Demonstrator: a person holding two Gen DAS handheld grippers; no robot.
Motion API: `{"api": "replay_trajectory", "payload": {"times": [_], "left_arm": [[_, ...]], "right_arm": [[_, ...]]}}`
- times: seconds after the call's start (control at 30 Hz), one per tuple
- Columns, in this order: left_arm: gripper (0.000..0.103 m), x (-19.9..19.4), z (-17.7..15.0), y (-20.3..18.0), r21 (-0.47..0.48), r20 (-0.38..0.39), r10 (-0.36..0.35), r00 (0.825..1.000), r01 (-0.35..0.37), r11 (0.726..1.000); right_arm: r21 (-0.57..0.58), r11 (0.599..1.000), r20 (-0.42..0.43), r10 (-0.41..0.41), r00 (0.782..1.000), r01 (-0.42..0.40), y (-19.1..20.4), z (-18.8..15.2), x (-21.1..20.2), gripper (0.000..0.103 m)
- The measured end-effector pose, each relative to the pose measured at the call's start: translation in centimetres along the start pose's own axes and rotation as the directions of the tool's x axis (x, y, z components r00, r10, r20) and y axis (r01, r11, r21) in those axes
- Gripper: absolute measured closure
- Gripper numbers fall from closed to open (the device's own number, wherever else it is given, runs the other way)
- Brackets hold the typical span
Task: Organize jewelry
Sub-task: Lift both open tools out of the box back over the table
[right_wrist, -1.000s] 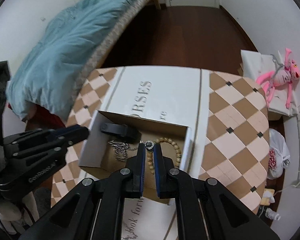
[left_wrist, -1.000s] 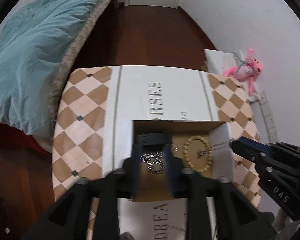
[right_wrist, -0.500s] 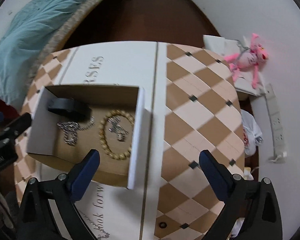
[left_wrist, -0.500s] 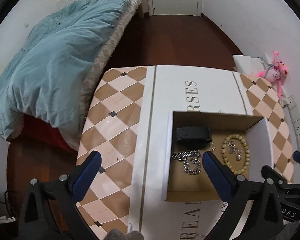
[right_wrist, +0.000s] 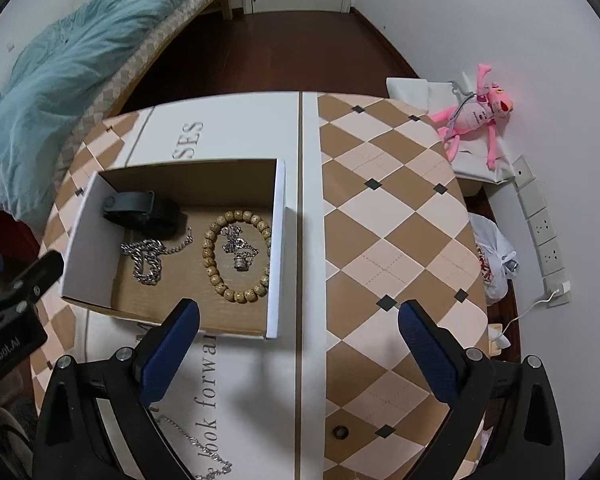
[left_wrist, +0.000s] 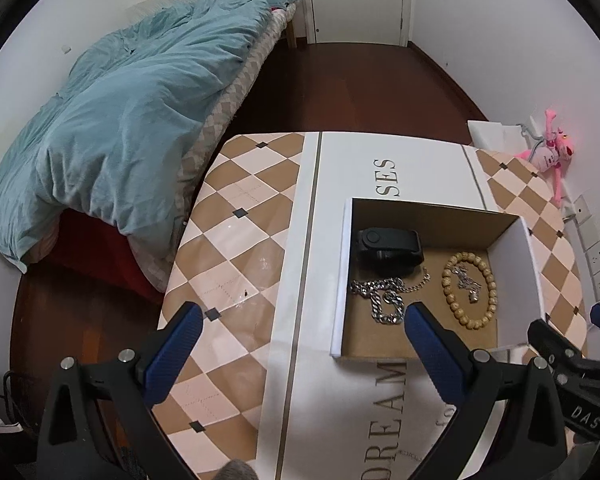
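Box (right_wrist: 278, 248) holds watch (right_wrist: 140, 210), chain (right_wrist: 148, 258), beads (right_wrist: 236, 256), pendant (right_wrist: 240, 258). Loose chain (right_wrist: 204, 452) at my 6 o'clock remains. Left gripper (left_wrist: 300, 336), right gripper (right_wrist: 298, 332) spread wide, empty.

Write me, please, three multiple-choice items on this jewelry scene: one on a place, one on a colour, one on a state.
1. Where does the small pendant necklace lie?
A. Inside the ring of the bead bracelet
B. On the black band
C. Outside the box

2. What colour is the band at the back of the cardboard box?
A. Pink
B. Black
C. Teal

3. How do the right gripper and left gripper stand?
A. Both shut on chains
B. One open, one shut
C. Both open, holding nothing

Answers:
1 A: the pendant sits within the circle of beads.
2 B: it is dark against the brown box floor.
3 C: each view shows blue pads spread wide with nothing between them.
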State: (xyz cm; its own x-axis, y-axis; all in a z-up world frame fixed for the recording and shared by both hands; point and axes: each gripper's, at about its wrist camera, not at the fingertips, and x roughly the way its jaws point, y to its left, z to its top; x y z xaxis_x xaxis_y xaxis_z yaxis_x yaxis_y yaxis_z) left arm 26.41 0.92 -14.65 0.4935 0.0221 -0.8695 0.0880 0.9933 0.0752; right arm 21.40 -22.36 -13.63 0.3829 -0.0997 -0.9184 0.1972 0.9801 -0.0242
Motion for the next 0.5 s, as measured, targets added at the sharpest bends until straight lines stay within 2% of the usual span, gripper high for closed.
{"api": "replay_trajectory", "payload": {"times": [0.2, 0.5], "left_arm": [[0.000, -3.3, -1.2, 0.4, -0.009, 0.057, 0.001, 0.998, 0.000, 1.000], [0.000, -9.3, -2.8, 0.5, -0.014, 0.160, -0.029, 0.987, 0.032, 0.999]], "right_arm": [[0.015, 1.000, 0.077, -0.021, 0.997, 0.019, -0.7, -1.3, -3.3, 0.002], [0.022, 0.999, 0.208, -0.040, 0.977, 0.037, -1.3, -3.3, -9.8, 0.002]]}}
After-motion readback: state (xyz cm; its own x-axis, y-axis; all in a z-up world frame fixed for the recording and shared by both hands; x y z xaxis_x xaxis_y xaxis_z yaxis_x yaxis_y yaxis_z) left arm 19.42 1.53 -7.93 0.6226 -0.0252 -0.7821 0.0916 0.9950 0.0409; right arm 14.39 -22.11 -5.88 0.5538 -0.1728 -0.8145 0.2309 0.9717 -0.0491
